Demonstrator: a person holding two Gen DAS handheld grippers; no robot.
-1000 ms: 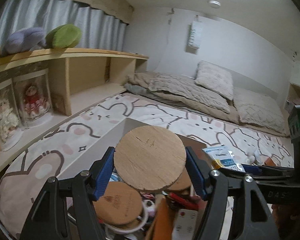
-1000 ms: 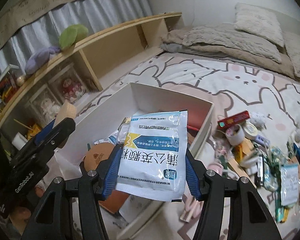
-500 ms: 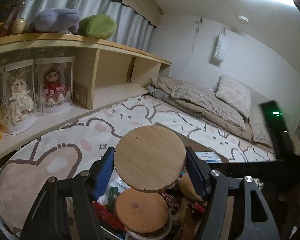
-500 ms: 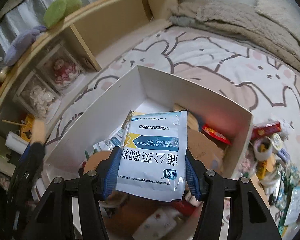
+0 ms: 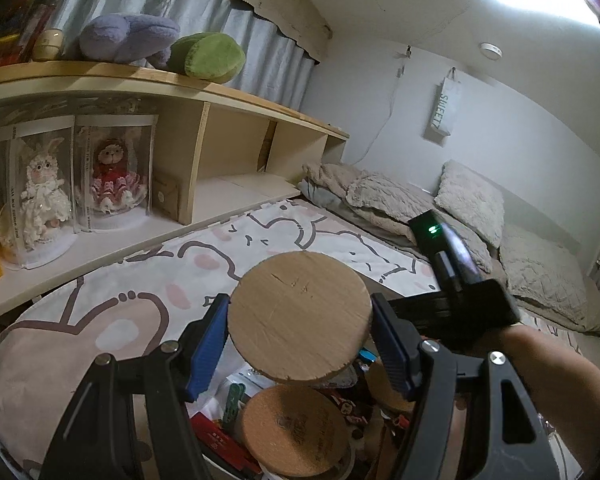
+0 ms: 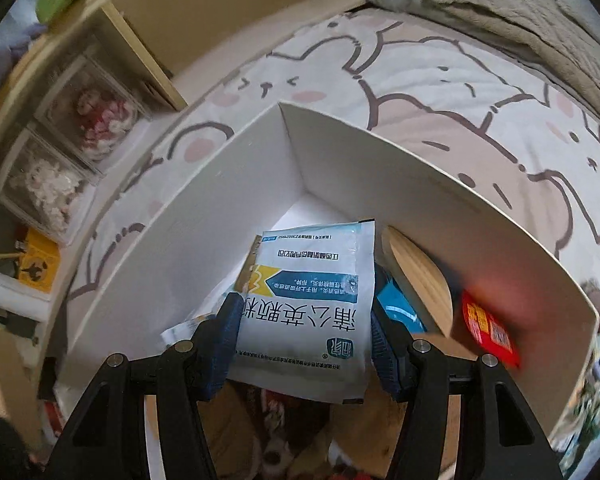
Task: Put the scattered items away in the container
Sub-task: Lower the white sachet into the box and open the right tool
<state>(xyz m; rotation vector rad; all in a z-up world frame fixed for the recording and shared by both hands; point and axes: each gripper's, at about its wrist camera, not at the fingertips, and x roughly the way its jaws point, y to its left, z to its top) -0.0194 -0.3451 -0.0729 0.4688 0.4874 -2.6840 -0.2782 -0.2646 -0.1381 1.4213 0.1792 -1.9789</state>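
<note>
My right tongs were clamped on the white packet, right over the white box. My left tongs squeezed the round wooden disc. Next I needed to let go, packet toward 12 o'clock.

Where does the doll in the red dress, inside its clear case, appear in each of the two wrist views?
Left wrist view: the red-dress doll stands at left of centre, on the lower shelf, right of the white bunny doll.
Right wrist view: the red-dress doll is at upper left, blurred, above the white bunny doll.
Shared landmark: the wooden shelf divider beside the doll's case.
</note>
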